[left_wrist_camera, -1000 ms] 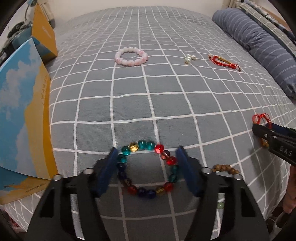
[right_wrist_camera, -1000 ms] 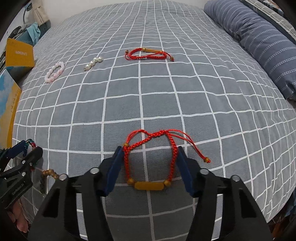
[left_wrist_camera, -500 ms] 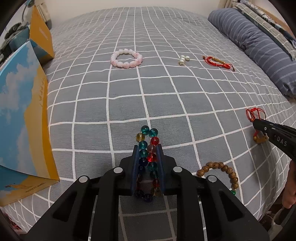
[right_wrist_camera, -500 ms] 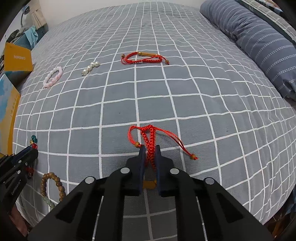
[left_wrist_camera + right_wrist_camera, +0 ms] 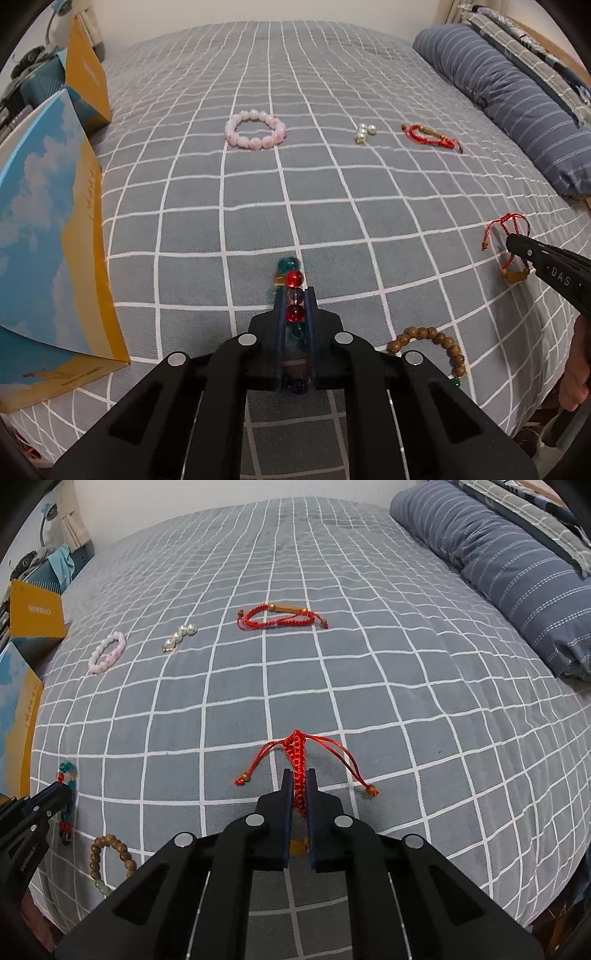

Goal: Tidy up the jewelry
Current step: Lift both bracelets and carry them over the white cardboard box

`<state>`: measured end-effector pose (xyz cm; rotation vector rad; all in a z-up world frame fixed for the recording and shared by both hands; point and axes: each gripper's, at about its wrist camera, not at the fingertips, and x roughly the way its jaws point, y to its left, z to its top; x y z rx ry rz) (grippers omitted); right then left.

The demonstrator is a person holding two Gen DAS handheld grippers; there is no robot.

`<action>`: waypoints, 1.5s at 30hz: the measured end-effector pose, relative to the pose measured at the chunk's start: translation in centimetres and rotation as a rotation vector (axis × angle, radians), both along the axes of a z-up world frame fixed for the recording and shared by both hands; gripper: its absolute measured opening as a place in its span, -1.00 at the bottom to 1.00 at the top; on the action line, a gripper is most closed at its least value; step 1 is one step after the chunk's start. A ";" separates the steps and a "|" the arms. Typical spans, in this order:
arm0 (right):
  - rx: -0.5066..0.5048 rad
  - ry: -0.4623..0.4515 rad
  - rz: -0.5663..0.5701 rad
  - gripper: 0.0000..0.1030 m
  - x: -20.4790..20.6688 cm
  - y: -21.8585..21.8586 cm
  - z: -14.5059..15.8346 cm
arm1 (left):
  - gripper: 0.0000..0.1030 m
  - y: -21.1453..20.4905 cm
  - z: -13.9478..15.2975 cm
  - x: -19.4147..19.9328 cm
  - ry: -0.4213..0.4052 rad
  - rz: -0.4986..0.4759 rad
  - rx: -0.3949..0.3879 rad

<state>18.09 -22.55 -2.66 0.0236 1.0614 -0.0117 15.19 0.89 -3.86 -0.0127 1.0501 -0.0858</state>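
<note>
Jewelry near the bed's [image 5: 258, 206] front edge, glass-bead bracelet [image 5: 293, 295] clenched in left tongs [image 5: 295, 306], red cord bracelet [image 5: 298, 775] in right tongs [image 5: 298, 786], could slip or snag when lifted.

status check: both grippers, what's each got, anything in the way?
Left gripper shut on multicolour bead bracelet. Right gripper shut on red cord bracelet. Both on the bedspread. Wooden bead bracelet close by left gripper, not touching.

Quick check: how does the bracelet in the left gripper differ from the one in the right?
The multicolour bead bracelet is glossy round beads in red, teal and amber; the red cord bracelet is braided string with loose tails ending in small beads. Both are squeezed flat, the first in the left gripper, the second in the right gripper, low over the checked bedspread.
</note>
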 end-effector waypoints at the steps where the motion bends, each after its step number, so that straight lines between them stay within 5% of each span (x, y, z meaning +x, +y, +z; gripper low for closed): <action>1: 0.001 -0.004 0.000 -0.89 -0.1 0.0 0.1 | -0.83 0.0 0.2 0.0 -0.003 -0.001 -0.001; 45: -0.011 -0.238 0.066 -0.89 -0.8 6.4 8.7 | -0.83 3.3 11.2 -1.0 -0.241 0.035 -0.045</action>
